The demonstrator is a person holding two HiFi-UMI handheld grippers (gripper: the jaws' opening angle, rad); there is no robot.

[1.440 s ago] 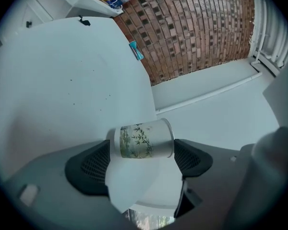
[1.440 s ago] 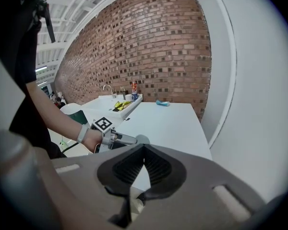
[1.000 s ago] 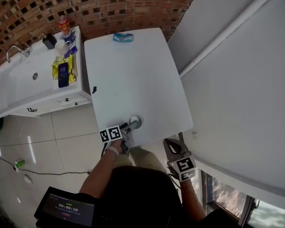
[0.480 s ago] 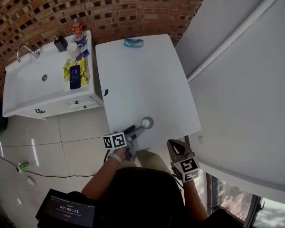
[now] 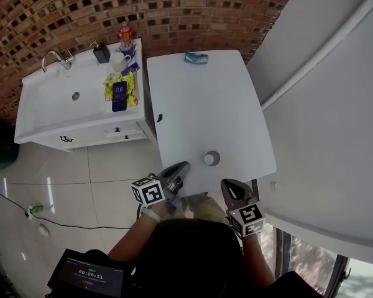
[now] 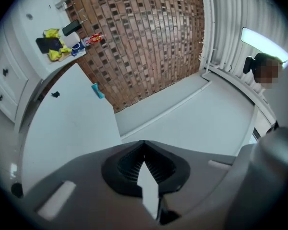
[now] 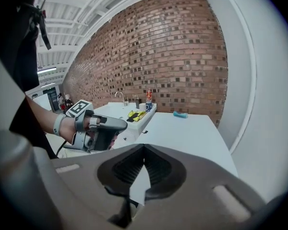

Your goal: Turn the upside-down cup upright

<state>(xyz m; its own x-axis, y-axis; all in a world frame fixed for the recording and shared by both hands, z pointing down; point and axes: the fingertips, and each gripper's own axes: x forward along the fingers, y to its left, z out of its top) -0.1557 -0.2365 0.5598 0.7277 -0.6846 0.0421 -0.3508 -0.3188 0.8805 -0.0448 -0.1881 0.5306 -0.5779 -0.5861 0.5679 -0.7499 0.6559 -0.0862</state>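
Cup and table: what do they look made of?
Cup: probably metal, perhaps steel. It is grey with a dull sheen, but too small to be sure.
Table: smooth matte white top, likely laminate or painted board, with even colour and no visible grain.

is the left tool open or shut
Shut, having just closed: in the left gripper view the left tool has its jaws together with nothing between them.

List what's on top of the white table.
The white table holds a small cup near its front edge and a blue object at its far edge. The left gripper hides a bit of the front edge; the cup's inside can't be made out.
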